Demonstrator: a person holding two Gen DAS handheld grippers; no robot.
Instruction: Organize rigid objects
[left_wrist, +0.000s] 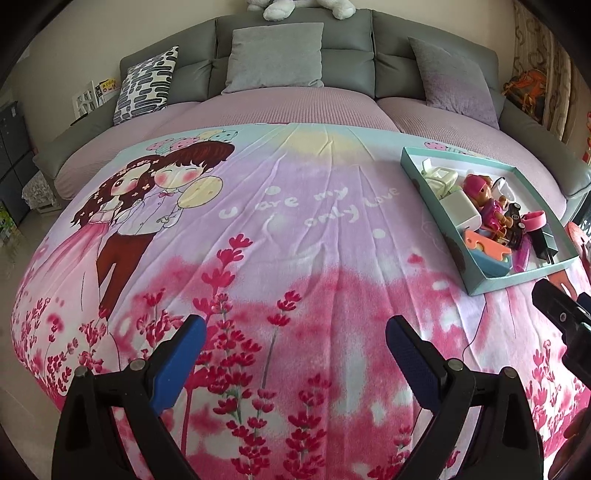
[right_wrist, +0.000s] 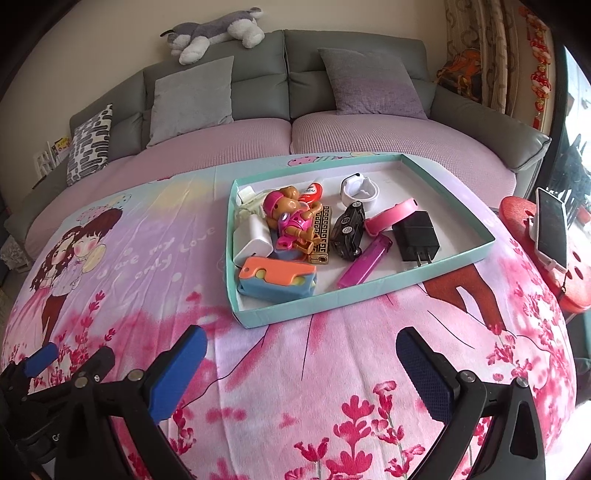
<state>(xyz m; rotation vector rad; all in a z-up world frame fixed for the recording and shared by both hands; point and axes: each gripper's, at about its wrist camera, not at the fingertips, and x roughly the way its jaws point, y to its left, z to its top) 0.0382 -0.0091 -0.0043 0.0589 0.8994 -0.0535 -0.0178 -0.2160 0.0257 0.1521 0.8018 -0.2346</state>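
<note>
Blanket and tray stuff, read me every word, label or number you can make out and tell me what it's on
"U are my only love": white letters on the blanket, also seen in the right wrist view.
Red and white tube in the tray: has printing, too blurred to read.
Gold lighter: a key pattern only, no letters.
Booklets beside the sofa: print too small to read.
Black charger, toy car, white watch: no readable marks.

Teal tray (right_wrist: 369, 291) of small objects on blanket (right_wrist: 295, 369), right gripper (right_wrist: 301, 356) spread, apparently empty
</note>
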